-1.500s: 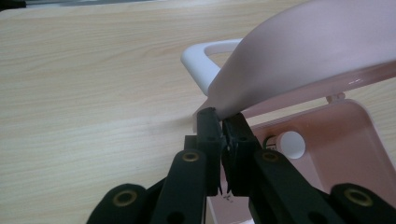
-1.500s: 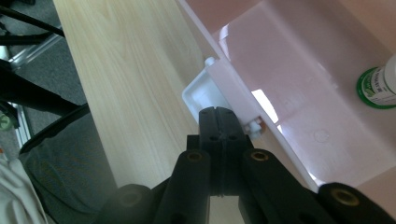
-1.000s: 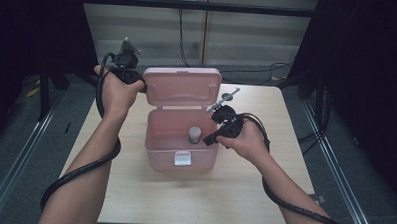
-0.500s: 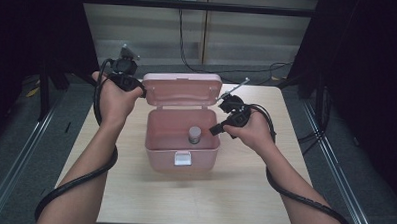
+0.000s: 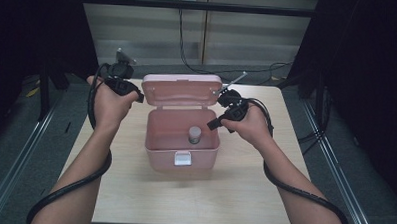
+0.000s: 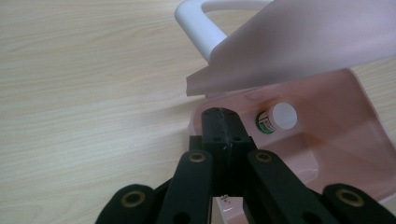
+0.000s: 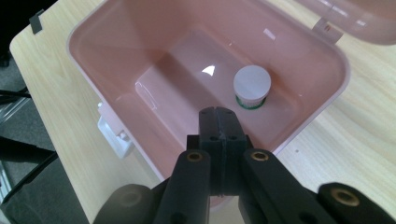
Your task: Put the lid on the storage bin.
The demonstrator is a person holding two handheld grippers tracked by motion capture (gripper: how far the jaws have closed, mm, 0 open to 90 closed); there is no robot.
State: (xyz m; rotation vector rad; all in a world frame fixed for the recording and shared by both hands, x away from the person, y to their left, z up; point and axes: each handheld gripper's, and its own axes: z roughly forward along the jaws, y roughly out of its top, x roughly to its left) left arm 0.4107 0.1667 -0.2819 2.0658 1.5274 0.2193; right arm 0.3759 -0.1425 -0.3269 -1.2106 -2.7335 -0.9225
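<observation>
We see the left claw [image 6: 219, 122] and right claw [image 7: 219, 122] clenched on nothing; the raised lid [image 5: 181, 90] hides the pink box's [image 5: 157, 151] far rim, and the bottle's [image 5: 194, 134] label is unreadable.

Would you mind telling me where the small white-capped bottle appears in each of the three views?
High view: bottle stands centre frame, inside the pink box.
Left gripper view: right of centre, under the raised lid.
Right gripper view: right of centre, above the jaw tips.
Shared landmark: the pink box.
</observation>
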